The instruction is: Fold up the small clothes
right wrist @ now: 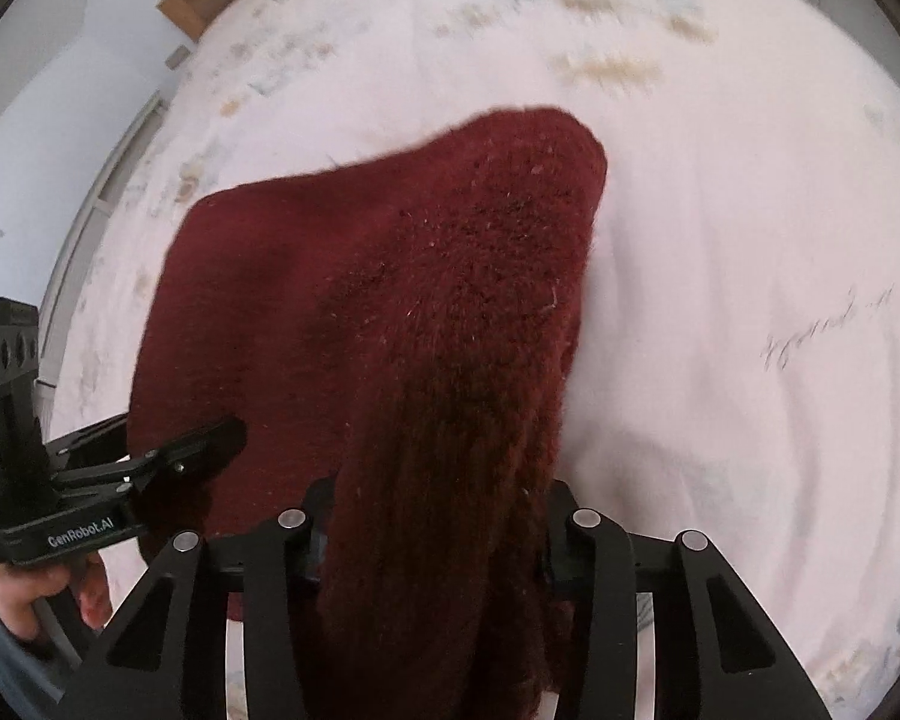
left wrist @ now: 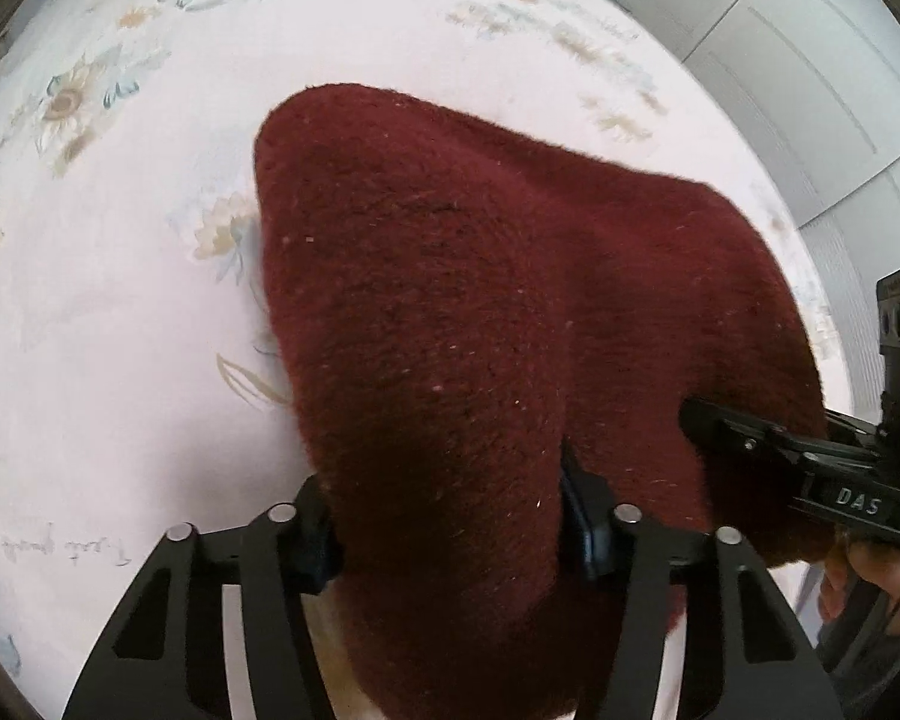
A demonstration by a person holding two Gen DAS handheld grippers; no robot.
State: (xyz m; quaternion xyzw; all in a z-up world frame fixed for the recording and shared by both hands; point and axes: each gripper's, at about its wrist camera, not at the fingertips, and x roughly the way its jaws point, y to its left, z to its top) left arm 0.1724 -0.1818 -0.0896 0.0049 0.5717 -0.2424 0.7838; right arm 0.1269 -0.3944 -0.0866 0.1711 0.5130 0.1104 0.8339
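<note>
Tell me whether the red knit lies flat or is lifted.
Lifted at the near edge: the red knit bunches between both grippers' fingers, sloping down to the floral sheet.

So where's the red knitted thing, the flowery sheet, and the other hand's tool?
red knitted garment (left wrist: 450, 276): left wrist view, middle of its fuzzy top face.
flowery sheet (left wrist: 90, 360): left wrist view, bare pink area.
right gripper (left wrist: 699, 420): left wrist view, tips of its fingers.

One maroon knit garment (left wrist: 450, 312), two tongs (left wrist: 450, 528) (right wrist: 432, 528), one floral bedsheet (left wrist: 120, 300).
</note>
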